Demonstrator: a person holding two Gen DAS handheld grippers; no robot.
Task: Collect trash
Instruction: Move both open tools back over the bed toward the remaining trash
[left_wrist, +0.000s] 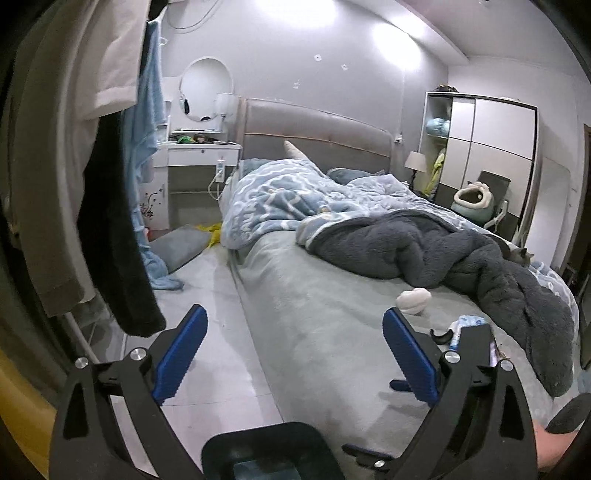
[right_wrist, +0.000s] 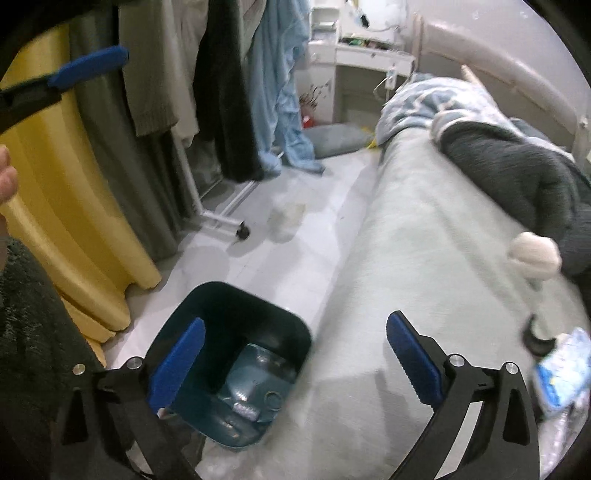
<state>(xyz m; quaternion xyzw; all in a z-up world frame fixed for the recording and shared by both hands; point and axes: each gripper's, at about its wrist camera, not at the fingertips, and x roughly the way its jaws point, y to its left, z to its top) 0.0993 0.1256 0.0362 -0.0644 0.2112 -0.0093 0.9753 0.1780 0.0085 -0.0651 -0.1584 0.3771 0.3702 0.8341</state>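
Both grippers gape wide with nothing between the blue pads: the left gripper (left_wrist: 293, 352) hangs over the bed edge, the right gripper (right_wrist: 295, 360) over the gap between bin and bed. Only the right view shows the bin (right_wrist: 207, 306), a dark blue tub on the floor just below its left pad, against the bed (right_wrist: 424, 229); in it lies a crumpled clear bottle (right_wrist: 255, 387) and little else that can be made out. To the right of that gripper, on the bed, sit a blue-and-white packet (right_wrist: 565, 373), blurred, and a black curved piece (right_wrist: 535, 339). Farther on lies a white ball (right_wrist: 535, 254), touching the grey blanket (right_wrist: 517, 173). Only the left view shows the far room: a cat (left_wrist: 521, 254) on the blanket, a wardrobe (left_wrist: 495, 147), and a white desk (left_wrist: 199, 153) beside the headboard.
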